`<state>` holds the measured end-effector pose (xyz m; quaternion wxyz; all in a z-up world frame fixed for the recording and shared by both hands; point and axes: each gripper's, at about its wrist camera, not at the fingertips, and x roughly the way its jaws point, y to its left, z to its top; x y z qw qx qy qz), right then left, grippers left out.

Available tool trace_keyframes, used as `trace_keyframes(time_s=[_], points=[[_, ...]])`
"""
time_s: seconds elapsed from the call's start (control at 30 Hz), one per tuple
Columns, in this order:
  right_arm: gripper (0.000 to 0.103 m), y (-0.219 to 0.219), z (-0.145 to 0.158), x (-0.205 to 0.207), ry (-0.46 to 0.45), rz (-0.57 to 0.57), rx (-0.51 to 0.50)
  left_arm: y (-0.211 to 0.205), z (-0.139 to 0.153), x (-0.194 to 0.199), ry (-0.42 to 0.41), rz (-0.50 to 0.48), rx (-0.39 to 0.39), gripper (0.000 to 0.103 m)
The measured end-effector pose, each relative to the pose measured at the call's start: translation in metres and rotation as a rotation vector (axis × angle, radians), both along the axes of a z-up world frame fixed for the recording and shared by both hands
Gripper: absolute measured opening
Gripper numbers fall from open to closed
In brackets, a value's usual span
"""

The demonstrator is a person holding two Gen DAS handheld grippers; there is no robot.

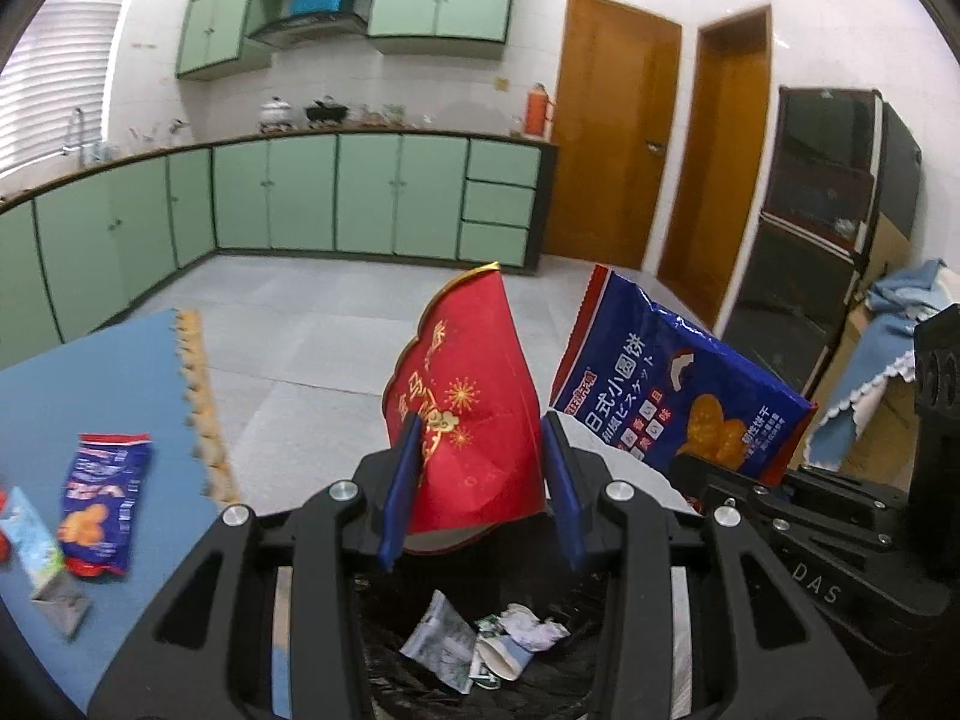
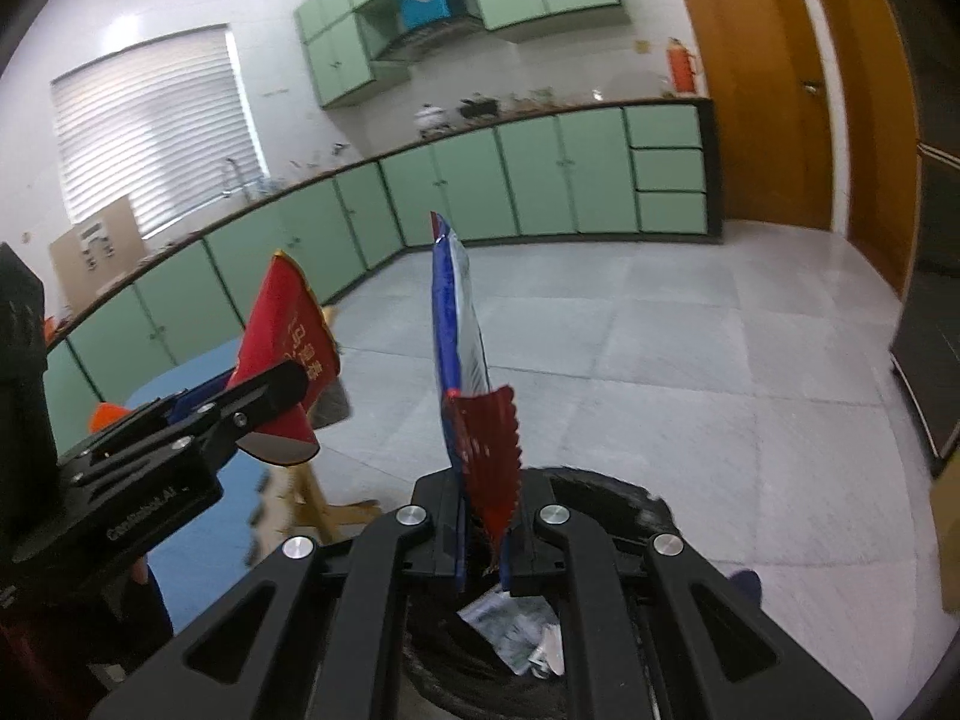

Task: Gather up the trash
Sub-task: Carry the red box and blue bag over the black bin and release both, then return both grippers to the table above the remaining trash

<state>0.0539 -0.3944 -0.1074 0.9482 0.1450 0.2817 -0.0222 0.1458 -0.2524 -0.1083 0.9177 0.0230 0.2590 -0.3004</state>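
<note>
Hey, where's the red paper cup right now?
The red paper cup sits between the left gripper's blue fingers, above the black-lined trash bin, with the blue snack bag in the right gripper just to its right.

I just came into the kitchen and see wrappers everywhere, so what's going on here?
A person is collecting trash with two handheld grippers. The left gripper has its jaws around a red paper cup, and the right gripper is shut on a blue snack bag. Both hang over a black-lined bin that already holds crumpled wrappers. Another blue snack bag lies on the blue table.
</note>
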Motion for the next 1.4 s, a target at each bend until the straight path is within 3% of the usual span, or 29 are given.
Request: trace_keyframes(time_s=[0.1,0.27,0.33,0.47,0.73,0.83,1.03,1.27,1.4], points=[[0.008,-0.012,-0.012,0.0,0.028,-0.027,0.014,-0.013,-0.012,0.01,0.041,-0.033,0.015,0.038],[0.018,-0.025,-0.024,0.0,0.055,-0.064,0.018,-0.021,-0.024,0.018,0.073,-0.062,0.035,0.041],[0.031,-0.028,-0.023,0.001,0.052,-0.073,0.014,-0.02,-0.024,0.019,0.077,-0.066,0.029,0.042],[0.039,-0.03,-0.023,-0.004,0.045,-0.087,0.004,-0.019,-0.021,0.02,0.09,-0.075,0.006,0.053],[0.067,-0.023,-0.01,-0.009,0.021,-0.119,-0.025,-0.006,-0.004,0.018,0.078,-0.042,-0.034,0.058],[0.079,-0.014,0.0,-0.008,-0.01,-0.11,-0.038,0.018,0.008,0.014,0.036,0.011,-0.045,0.066],[0.092,0.019,0.018,0.006,-0.063,-0.042,-0.045,0.079,0.022,0.012,-0.02,0.158,-0.027,0.077],[0.096,0.084,0.024,0.04,-0.083,0.096,-0.038,0.17,0.02,0.018,-0.041,0.427,0.049,0.08],[0.096,0.118,0.021,0.059,-0.077,0.158,-0.04,0.207,0.005,0.029,0.018,0.551,0.102,0.08]])
